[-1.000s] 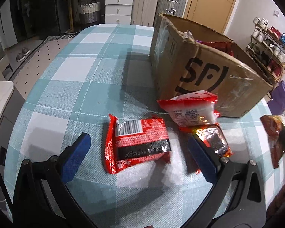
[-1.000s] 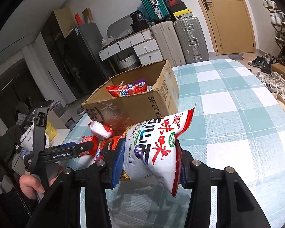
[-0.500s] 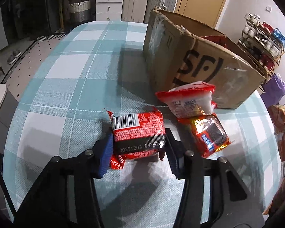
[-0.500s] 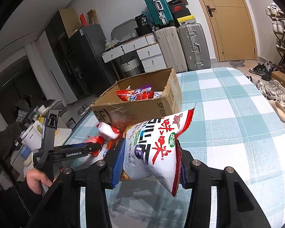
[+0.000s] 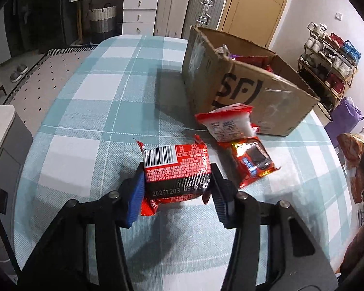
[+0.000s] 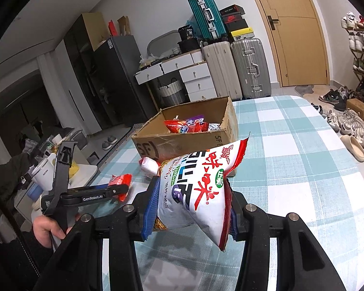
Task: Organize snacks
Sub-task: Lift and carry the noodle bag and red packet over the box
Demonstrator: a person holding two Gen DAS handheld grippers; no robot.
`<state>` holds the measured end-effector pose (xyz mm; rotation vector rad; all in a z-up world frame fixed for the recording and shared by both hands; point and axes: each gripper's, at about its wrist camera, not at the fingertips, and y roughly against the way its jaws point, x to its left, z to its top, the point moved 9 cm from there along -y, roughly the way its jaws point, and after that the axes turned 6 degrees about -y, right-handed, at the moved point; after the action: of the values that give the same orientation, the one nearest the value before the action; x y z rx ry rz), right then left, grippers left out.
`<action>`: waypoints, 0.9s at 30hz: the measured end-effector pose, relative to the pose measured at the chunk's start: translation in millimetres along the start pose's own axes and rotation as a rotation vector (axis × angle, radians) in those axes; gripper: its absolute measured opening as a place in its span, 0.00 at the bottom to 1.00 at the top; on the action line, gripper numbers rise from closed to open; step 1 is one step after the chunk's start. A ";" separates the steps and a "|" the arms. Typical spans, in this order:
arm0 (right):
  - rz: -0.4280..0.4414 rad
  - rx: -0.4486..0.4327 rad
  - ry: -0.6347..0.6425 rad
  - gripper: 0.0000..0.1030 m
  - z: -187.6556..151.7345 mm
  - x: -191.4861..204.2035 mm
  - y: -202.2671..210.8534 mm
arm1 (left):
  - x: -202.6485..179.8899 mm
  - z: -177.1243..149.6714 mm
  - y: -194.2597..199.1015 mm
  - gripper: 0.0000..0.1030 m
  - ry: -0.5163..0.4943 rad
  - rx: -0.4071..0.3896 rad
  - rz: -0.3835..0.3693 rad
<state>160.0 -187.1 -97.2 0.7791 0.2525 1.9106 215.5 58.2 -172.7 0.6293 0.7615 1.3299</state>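
My left gripper [image 5: 177, 194] is shut on a red and black snack pack [image 5: 176, 169] with a barcode, held just above the checked tablecloth. My right gripper [image 6: 191, 208] is shut on a white and red snack bag [image 6: 201, 189], held up above the table. An open cardboard box [image 5: 242, 89] marked SF stands behind, with several snack packs inside [image 6: 189, 126]. A red and white pack [image 5: 228, 123] and a red foil pack [image 5: 252, 160] lie in front of the box. The left gripper with its pack also shows in the right wrist view [image 6: 120, 186].
The round table has a teal checked cloth [image 5: 97, 111]. Suitcases [image 6: 250, 68], white drawers [image 5: 138, 12] and a door [image 6: 296, 29] stand behind. A shoe rack [image 5: 327, 58] is at the right. Shoes lie on the floor [image 6: 347, 123].
My left gripper closed on the red and black pack and lifted it off the cloth. My right gripper rose with the white bag, so the box's inside shows more.
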 end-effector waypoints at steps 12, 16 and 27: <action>0.012 -0.031 0.024 0.45 4.2 29.3 22.8 | -15.5 7.4 52.9 0.46 -0.025 -0.051 -0.039; 0.013 -0.045 0.038 0.45 7.4 38.7 31.1 | -24.1 16.8 70.8 0.46 -0.066 -0.082 -0.049; 0.038 -0.061 0.087 0.45 35.4 68.6 37.5 | -48.7 59.4 107.5 0.46 -0.167 -0.153 -0.072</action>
<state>135.3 -150.5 -23.6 0.6654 0.2336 1.9814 193.3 26.7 -46.3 0.5776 0.5366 1.2392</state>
